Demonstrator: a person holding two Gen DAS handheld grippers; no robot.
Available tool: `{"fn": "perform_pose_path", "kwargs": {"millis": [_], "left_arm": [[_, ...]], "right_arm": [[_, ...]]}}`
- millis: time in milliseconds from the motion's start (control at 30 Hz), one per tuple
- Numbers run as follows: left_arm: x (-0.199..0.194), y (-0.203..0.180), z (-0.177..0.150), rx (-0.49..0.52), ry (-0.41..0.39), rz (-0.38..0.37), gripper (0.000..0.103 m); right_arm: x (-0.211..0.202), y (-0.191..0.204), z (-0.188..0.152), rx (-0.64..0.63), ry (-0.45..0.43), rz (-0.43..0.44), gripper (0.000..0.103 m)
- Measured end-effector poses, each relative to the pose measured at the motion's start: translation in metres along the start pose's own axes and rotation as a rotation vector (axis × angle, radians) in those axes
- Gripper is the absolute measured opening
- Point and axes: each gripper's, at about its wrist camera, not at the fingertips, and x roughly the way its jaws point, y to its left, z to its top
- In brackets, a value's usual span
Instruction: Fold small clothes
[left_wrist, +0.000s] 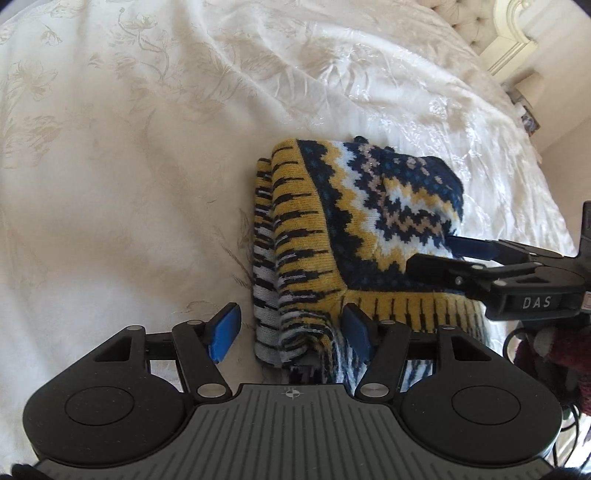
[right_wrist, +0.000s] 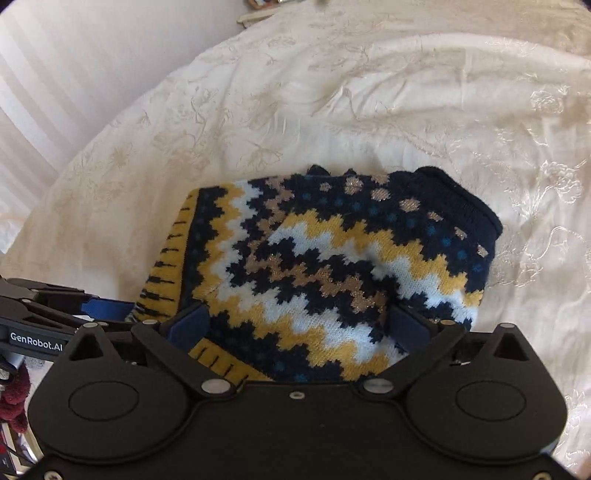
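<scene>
A small knitted sweater (left_wrist: 354, 229) in navy, yellow and white zigzags lies folded on a white embroidered bedspread (left_wrist: 129, 166). My left gripper (left_wrist: 291, 332) is open, its blue pads (left_wrist: 225, 332) on either side of the ribbed yellow hem at the near left corner. From the right my right gripper (left_wrist: 439, 254) reaches over the sweater's near right side. In the right wrist view the right gripper (right_wrist: 301, 323) is wide open, with the sweater (right_wrist: 332, 258) lying between its fingers. The left gripper (right_wrist: 107, 307) shows at that view's left edge.
The bedspread (right_wrist: 369, 110) spreads far around the sweater, wrinkled toward the right. A tufted headboard (left_wrist: 461, 22) stands at the far top right. A pale striped curtain or wall (right_wrist: 44, 74) runs along the bed's left side. Something dark red and fuzzy (left_wrist: 554, 350) and cables hang by the bed's near edge.
</scene>
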Motion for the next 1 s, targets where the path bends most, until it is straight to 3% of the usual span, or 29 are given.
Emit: {"fn": "perform_pose_path", "kwargs": {"millis": [133, 233, 400, 667, 1000], "left_arm": [[-0.013, -0.004, -0.010, 0.009, 0.013, -0.046, 0.060], [-0.011, -0.006, -0.020, -0.002, 0.058, -0.072, 0.063], [0.000, -0.004, -0.036, -0.058, 0.117, -0.064, 0.063], [0.024, -0.007, -0.032, -0.093, 0.151, -0.131, 0.068], [0.047, -0.011, -0.026, -0.095, 0.159, -0.217, 0.073]], "right_arm": [[-0.036, -0.017, -0.008, 0.101, -0.092, 0.000, 0.102], [-0.047, -0.037, -0.018, 0.192, -0.097, 0.002, 0.102], [-0.038, -0.065, -0.031, 0.317, -0.046, 0.039, 0.102], [-0.002, -0.088, -0.036, 0.484, -0.006, 0.208, 0.102], [0.026, -0.096, -0.022, 0.518, 0.009, 0.305, 0.103]]}}
